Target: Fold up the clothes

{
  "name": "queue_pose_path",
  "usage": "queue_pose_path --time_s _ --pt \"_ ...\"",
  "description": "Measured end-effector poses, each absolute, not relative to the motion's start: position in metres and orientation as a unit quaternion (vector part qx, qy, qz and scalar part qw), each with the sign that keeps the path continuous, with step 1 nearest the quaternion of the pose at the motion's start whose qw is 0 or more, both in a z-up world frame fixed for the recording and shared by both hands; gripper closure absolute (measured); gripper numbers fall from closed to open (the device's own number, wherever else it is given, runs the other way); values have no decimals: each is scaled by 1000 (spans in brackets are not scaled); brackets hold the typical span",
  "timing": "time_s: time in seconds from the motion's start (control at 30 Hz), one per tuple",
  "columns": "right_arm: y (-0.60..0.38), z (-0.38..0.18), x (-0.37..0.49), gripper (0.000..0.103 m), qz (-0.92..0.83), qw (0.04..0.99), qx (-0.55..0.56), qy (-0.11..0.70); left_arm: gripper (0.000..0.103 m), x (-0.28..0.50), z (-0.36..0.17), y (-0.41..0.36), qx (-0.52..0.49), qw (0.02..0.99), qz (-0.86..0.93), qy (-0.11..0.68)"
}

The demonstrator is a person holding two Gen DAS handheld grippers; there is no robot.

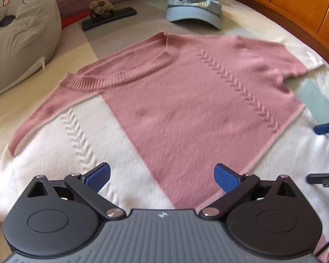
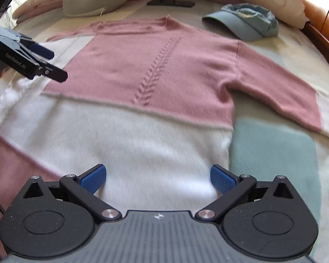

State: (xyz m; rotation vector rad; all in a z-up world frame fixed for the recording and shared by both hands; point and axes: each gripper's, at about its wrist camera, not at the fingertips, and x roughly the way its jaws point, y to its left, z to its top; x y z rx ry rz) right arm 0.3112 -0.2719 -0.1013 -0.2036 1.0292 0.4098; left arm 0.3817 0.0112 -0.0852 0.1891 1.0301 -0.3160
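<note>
A pink and white knit sweater (image 1: pixel 186 100) lies spread flat on the bed, neckline toward the pillows, cable pattern down the front. In the right wrist view the same sweater (image 2: pixel 155 70) has one pink sleeve stretched out to the right. My left gripper (image 1: pixel 162 178) hovers open over the white lower part, nothing between its blue pads. My right gripper (image 2: pixel 158 178) is open too, above the white hem area. The left gripper (image 2: pixel 48 63) also shows at the left edge of the right wrist view, and the right gripper's fingers (image 1: pixel 324 128) poke in at the right edge of the left wrist view.
A light blue cap (image 1: pixel 195 8) sits beyond the sweater's shoulder. A grey cat-print cushion (image 1: pixel 17 35) lies at the far left, and a dark flat object with a brown scrunchie (image 1: pixel 108 17) lies near the pillows. A wooden bed frame (image 1: pixel 296 2) curves along the right.
</note>
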Motion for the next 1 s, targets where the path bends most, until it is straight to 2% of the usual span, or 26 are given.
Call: queue_pose_path --time_s 0.2,0.4,0.77,1.0 --pt "-252 -89 315 0 192 846 -95 488 3 374 -79 -2 72 858 -177 476" --pt "-237 -108 317 0 177 851 -115 482 1 358 -109 -6 77 836 -156 521" --pt "-244 -110 311 0 211 838 -142 482 2 302 -99 15 10 829 -99 550" --pt "-238 -110 316 0 207 831 -149 494 2 330 -95 32 17 854 -67 515"
